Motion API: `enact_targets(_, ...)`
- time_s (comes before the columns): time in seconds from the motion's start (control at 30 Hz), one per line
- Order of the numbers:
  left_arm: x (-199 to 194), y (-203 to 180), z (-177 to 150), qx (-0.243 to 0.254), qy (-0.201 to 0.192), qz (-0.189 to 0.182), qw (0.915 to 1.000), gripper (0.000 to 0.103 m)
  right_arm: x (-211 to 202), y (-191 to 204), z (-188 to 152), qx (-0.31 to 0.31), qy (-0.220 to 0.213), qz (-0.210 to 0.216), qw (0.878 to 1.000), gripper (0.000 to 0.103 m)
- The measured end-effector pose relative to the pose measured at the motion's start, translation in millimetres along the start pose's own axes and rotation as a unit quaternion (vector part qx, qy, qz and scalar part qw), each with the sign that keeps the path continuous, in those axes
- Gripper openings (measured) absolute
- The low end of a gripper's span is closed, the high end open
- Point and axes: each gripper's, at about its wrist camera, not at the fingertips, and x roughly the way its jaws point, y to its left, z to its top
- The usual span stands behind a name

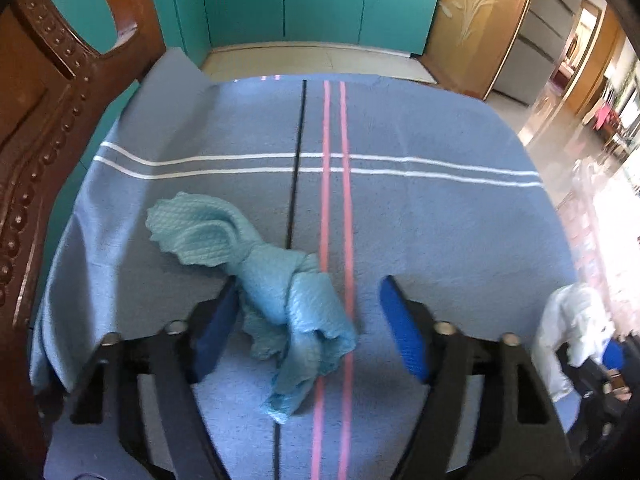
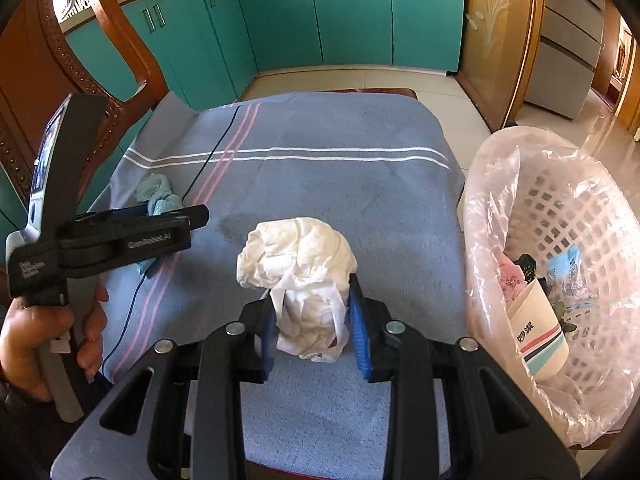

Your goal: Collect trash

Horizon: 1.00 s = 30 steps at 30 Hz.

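White crumpled paper wad [image 2: 298, 256] is pinched in the right gripper [image 2: 314, 336], beside the bag-lined white plastic basket [image 2: 560, 216]. Left gripper [image 1: 308, 320] gapes loosely around a twisted light-blue paper towel [image 1: 280, 280] on the blue striped cloth [image 1: 420, 220].

A cloth [image 2: 320, 184] covers the table, and everything sits relative to it. Near the cloth's middle, toward its near edge, stands a crumpled tissue wad [image 2: 298, 256], between the 2 fingers of the right gripper [image 2: 316, 332]. Toward the cloth's left side lies a twisted paper towel [image 1: 272, 280], between the 2 fingers of the left gripper [image 1: 308, 324]. Just off the cloth's right edge stands a lined basket [image 2: 560, 216] with a paper cup [image 2: 536, 336] and wrappers [image 2: 568, 276] in it. Cabinets [image 2: 320, 16] stand beyond the cloth's far edge, a chair [image 1: 44, 92] at its left.
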Motion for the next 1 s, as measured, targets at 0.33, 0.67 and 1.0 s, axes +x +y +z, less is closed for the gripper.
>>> enact_targets(0.33, -29.8, 23.3, -8.6, -0.011, -0.026, 0.002, 0.9996, 0.036, 1.3, 8.2, 0.2, -0.004, -0.008, 0.011, 1.000, 0.031)
enact_targets(0.67, -116.9, -16.4, -7.2, 0.034, -0.108, -0.032, 0.9930, 0.036, -44.3, -18.1, 4.3, 0.020, -0.077, 0.006, 0.997, 0.031)
enact_targets(1.0, -145.9, -136.2, 3.4, 0.135, -0.127, -0.136, 0.9731, 0.036, -132.6, -134.7, -21.5, 0.124, -0.142, -0.110, 0.976, 0.032)
